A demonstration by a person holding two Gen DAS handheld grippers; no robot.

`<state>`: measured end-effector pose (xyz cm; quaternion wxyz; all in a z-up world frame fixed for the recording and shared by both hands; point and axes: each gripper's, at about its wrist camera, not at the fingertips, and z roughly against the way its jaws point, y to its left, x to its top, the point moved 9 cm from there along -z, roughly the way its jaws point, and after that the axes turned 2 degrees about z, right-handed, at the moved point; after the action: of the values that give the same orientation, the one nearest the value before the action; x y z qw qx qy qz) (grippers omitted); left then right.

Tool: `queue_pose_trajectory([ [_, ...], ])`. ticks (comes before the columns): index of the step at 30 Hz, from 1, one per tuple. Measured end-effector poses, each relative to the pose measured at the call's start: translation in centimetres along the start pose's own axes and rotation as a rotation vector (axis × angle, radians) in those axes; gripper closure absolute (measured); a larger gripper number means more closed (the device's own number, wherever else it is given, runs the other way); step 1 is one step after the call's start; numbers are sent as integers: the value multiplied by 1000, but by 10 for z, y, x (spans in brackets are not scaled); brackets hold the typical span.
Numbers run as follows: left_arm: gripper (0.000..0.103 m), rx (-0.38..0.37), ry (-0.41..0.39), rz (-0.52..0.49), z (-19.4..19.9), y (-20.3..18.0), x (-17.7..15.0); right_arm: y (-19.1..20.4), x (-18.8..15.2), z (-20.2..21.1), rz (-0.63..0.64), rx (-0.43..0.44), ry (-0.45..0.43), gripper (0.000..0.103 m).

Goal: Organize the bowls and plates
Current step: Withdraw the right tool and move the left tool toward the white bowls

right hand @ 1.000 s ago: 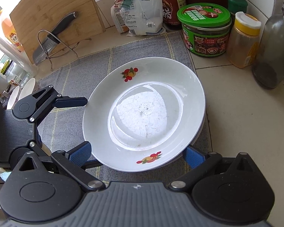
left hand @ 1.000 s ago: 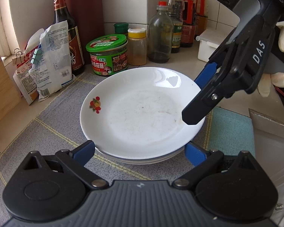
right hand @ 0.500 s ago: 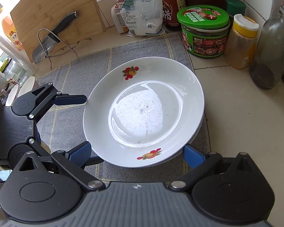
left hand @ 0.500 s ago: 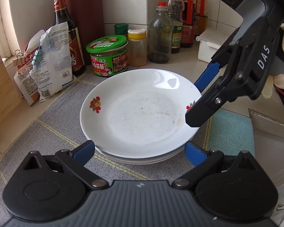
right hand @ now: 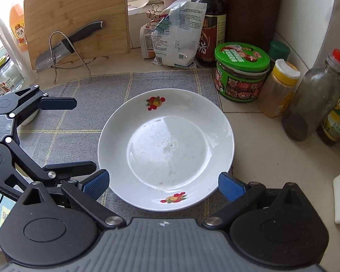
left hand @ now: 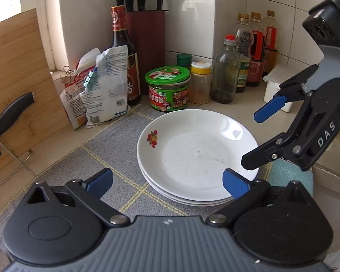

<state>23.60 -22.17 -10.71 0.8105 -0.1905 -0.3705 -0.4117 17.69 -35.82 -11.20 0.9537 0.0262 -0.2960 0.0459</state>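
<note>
Both grippers have drawn back from the plates, which now sit smaller and clear of the fingers. Underneath lies the grey woven mat [right hand: 129,88] with its thin yellow grid, spread on the pale counter. On it rests the stack of plates [left hand: 197,156] — glossy white, shallow and round, the top one printed with small red fruit motifs and faintly smeared. The right gripper [left hand: 258,139] hangs off the stack's far edge, matte black with blue pads, fingers spread wide and empty. The left gripper [left hand: 167,183] — same ribbed grey body — is also wide apart, holding nothing, its right pad just beside the stack's rim.
</note>
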Motion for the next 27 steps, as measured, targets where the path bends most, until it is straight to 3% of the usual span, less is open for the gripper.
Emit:
queue_pose_trajectory([
  [6, 1, 121, -47, 82, 28, 15, -5, 28, 9, 2, 167, -70, -110, 0],
  [16, 1, 338, -71, 282, 89, 49, -37, 97, 19, -12, 273, 106, -160, 0],
  [22, 1, 392, -83, 338, 130, 75, -66, 151, 22, -18, 286, 143, -166, 0],
  [27, 1, 345, -82, 327, 166, 95, -96, 203, 16, -19, 299, 149, -158, 0],
])
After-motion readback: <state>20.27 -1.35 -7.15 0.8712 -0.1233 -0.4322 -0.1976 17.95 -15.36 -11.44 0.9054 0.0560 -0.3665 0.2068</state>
